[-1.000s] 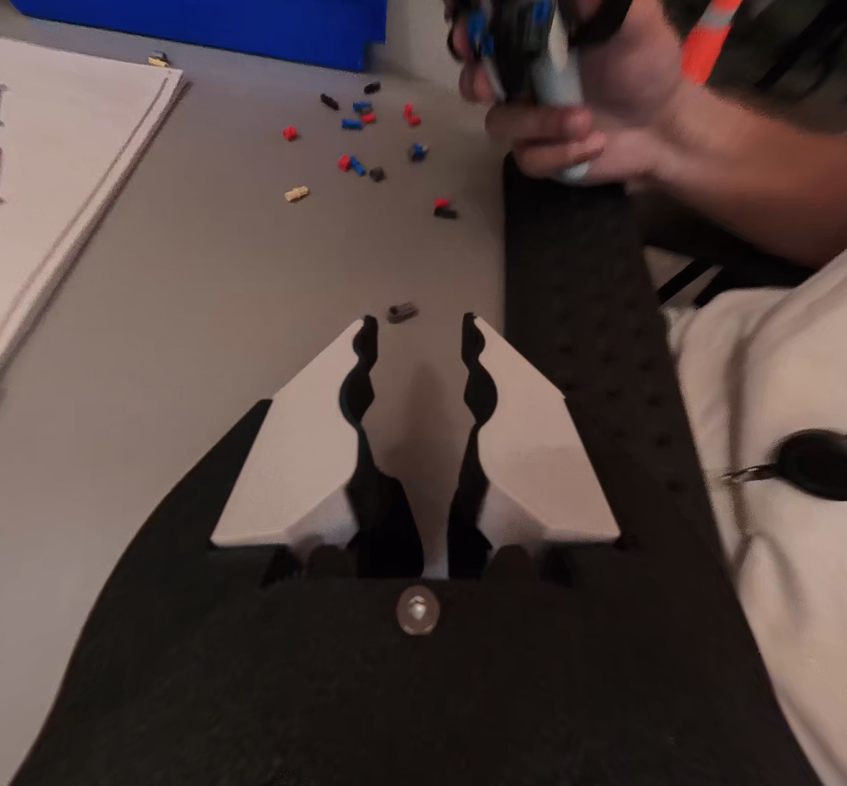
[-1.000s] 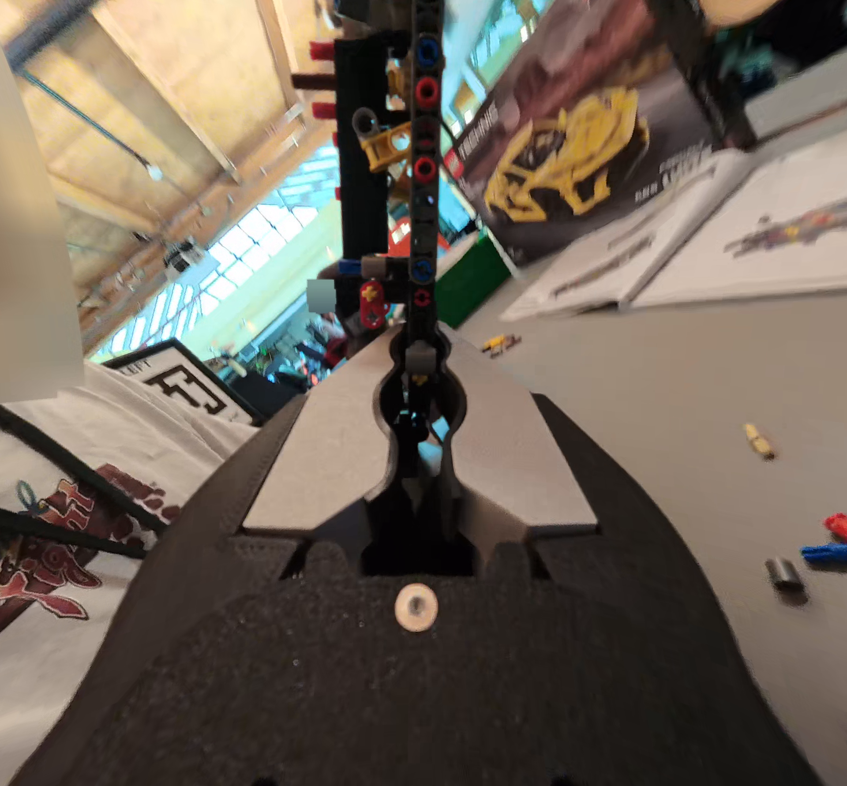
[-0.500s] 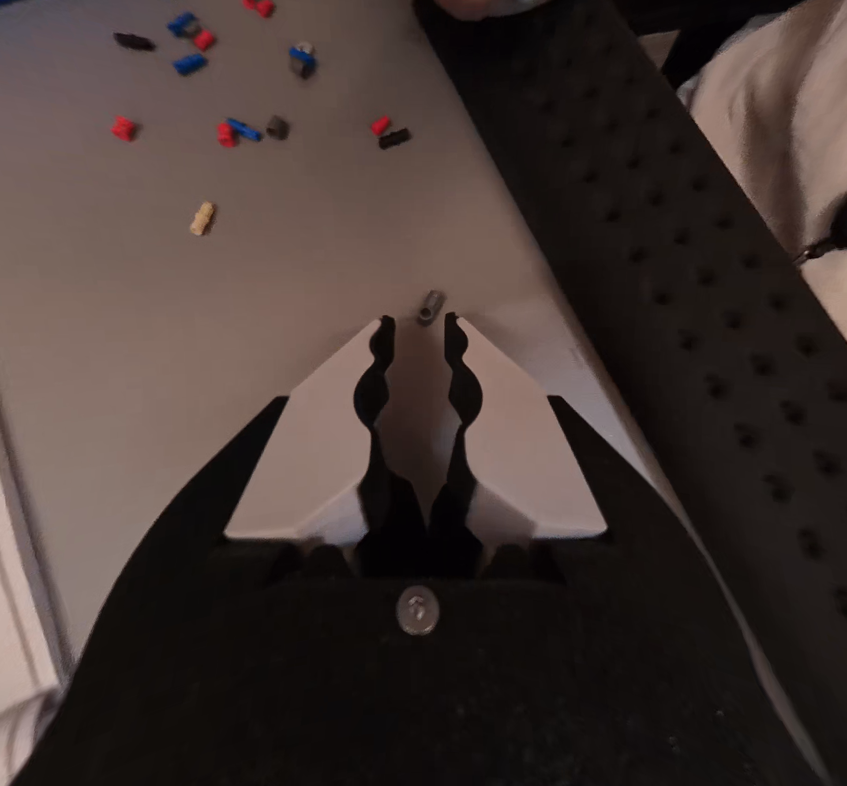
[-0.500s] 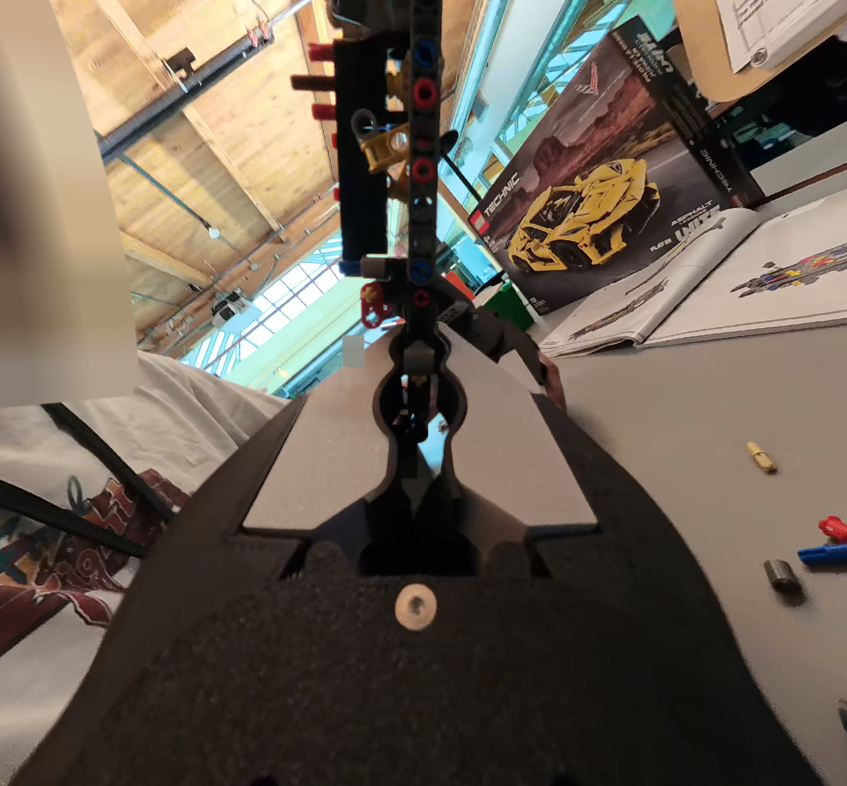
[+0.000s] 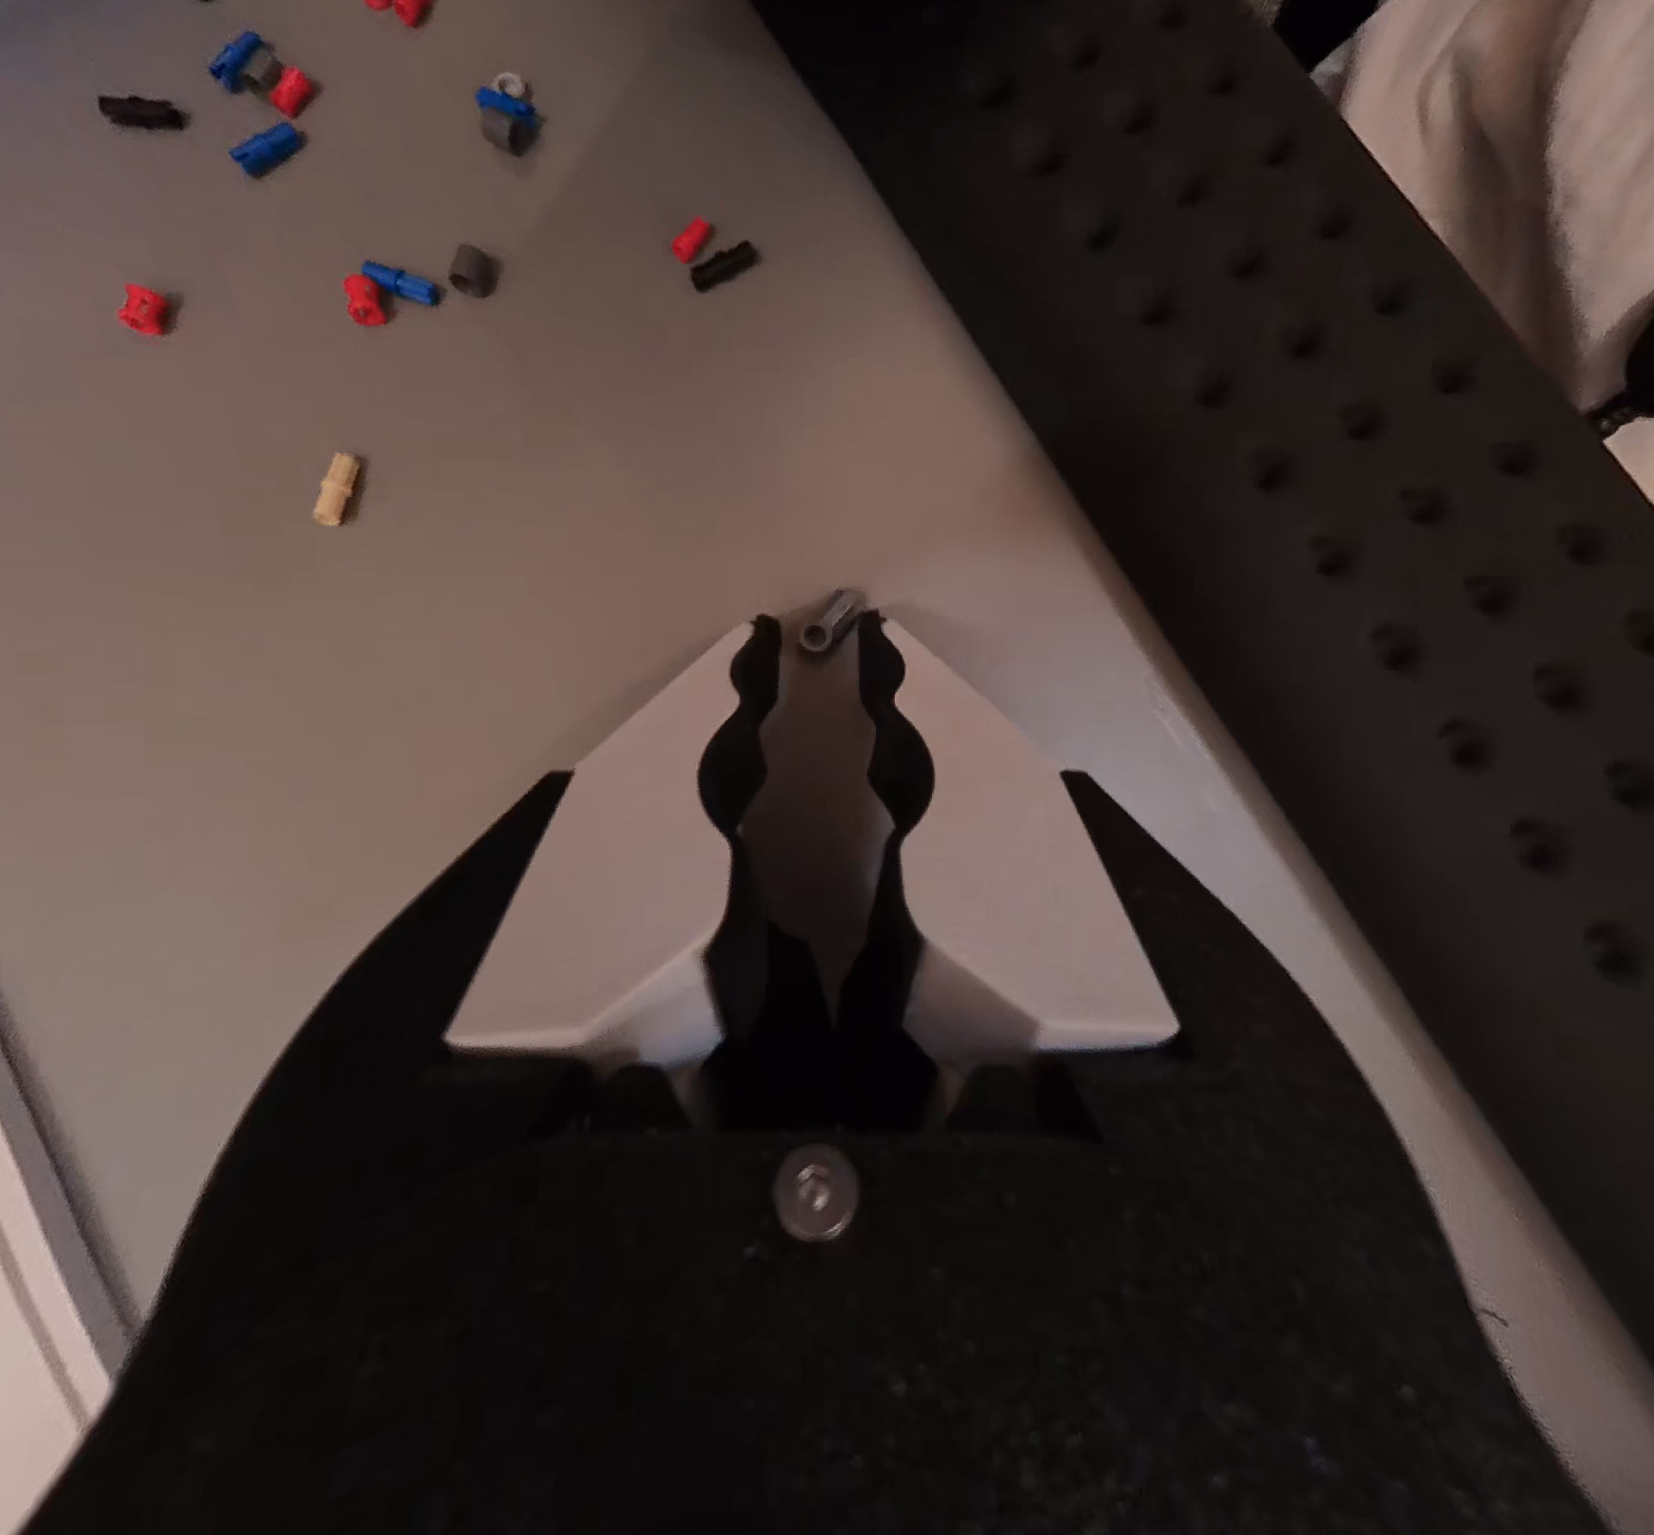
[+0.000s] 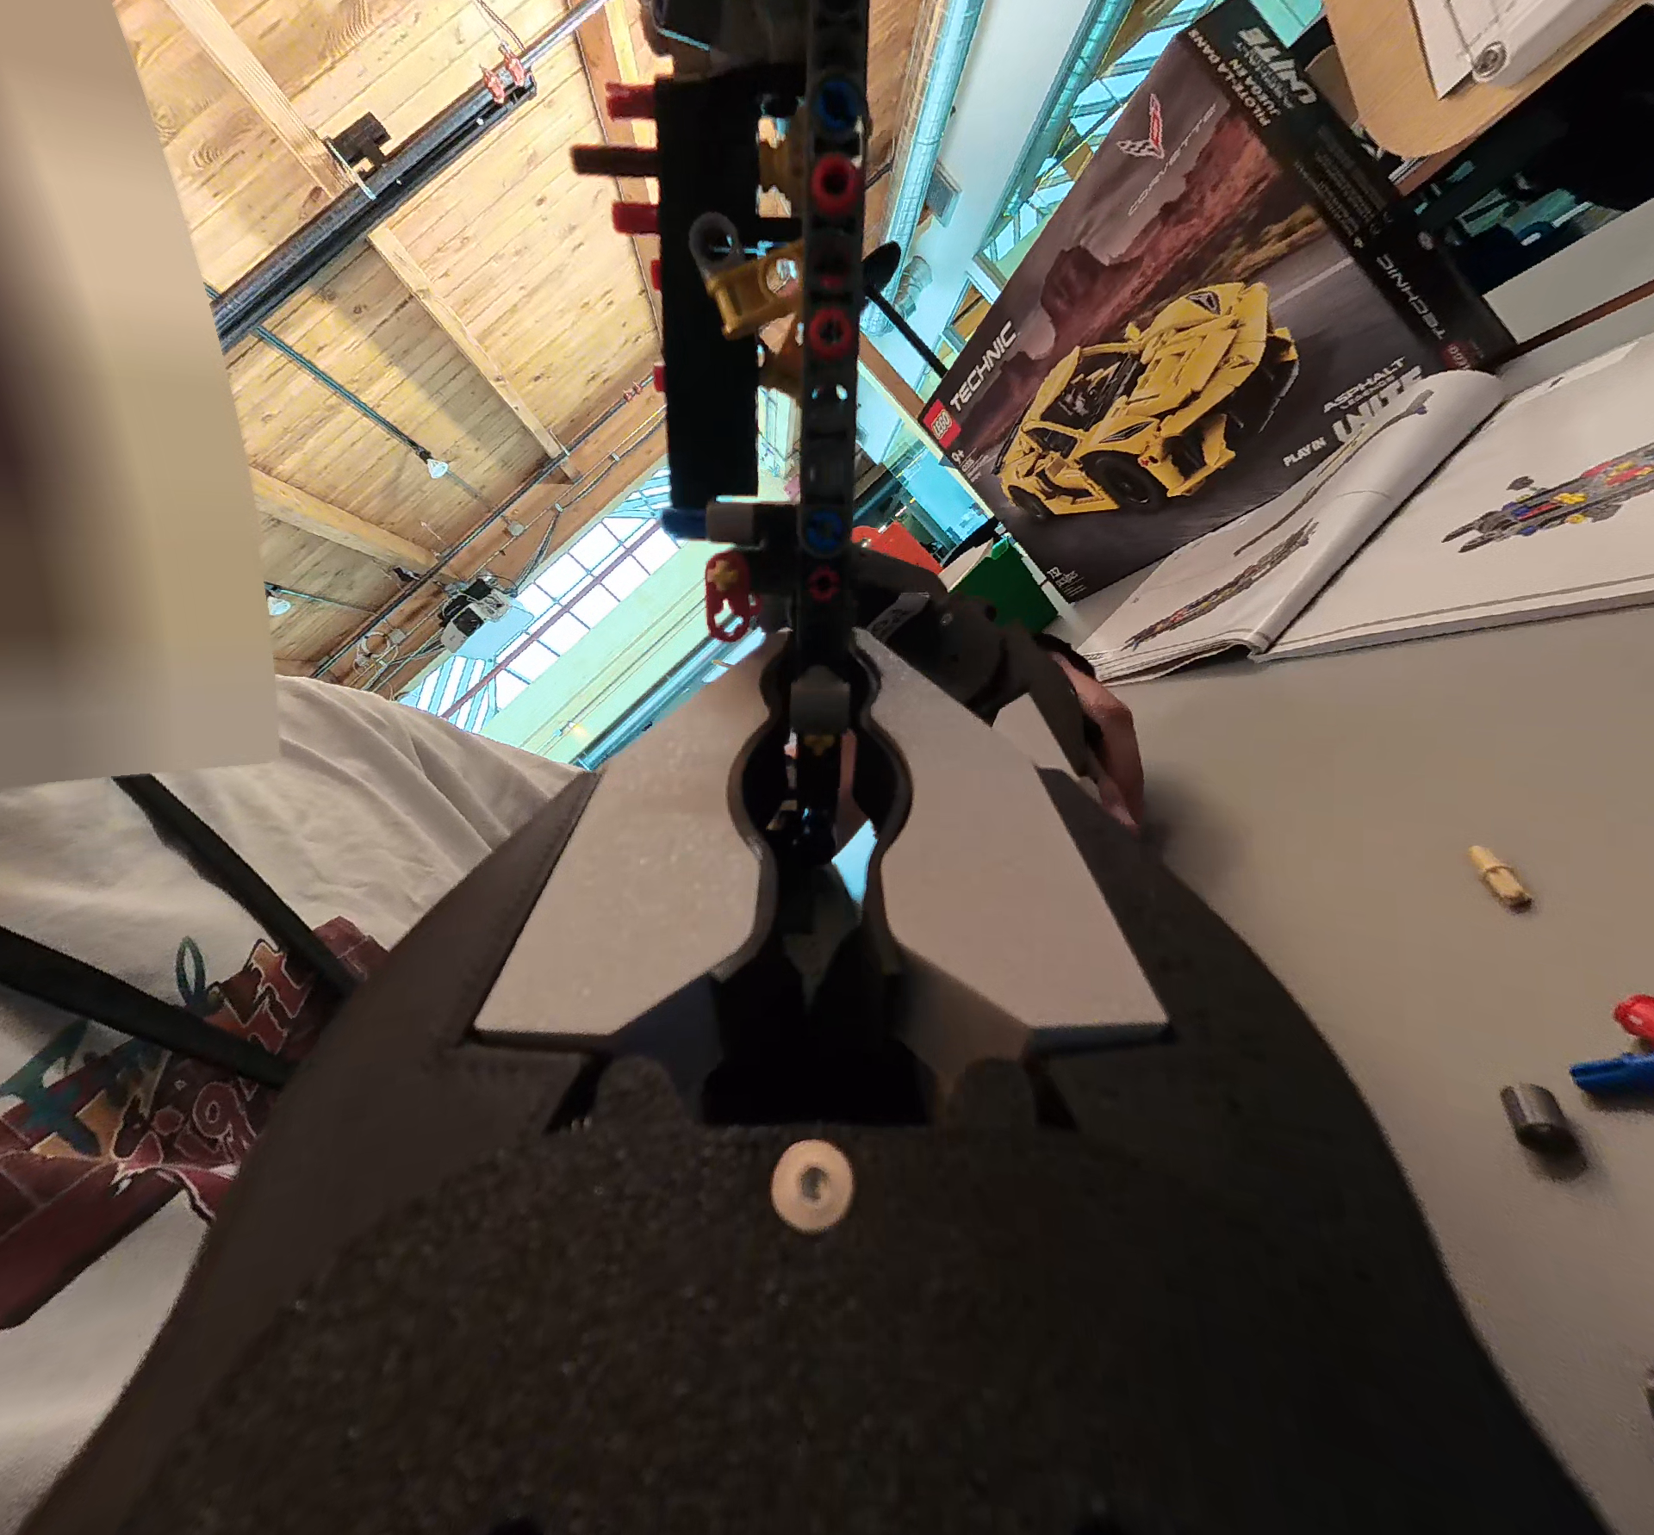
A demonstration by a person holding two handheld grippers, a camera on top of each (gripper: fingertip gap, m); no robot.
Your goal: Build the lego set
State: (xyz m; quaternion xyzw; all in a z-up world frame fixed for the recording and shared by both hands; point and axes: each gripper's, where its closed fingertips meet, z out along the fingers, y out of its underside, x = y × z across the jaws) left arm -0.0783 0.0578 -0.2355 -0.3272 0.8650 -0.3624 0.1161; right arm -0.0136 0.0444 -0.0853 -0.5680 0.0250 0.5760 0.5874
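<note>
The lego frame (image 6: 828,257) is clamped in the right tongs (image 6: 819,669), its top cut off. A grey peg (image 5: 828,622) is flanked by the parted left tongs (image 5: 819,628).

My left camera sits on my left gripper (image 5: 819,628) and looks down at the counter (image 5: 537,436) from close up. The small pegs lie ahead and to the left of it. My right camera sits on my right gripper (image 6: 819,669) and tips up, so I see the wooden ceiling (image 6: 376,150) far away above it, and the counter low on the right. Both cameras see the tan peg (image 5: 337,488) (image 6: 1501,876) and the little gray tube (image 5: 472,269) (image 6: 1532,1114) on the counter.
</note>
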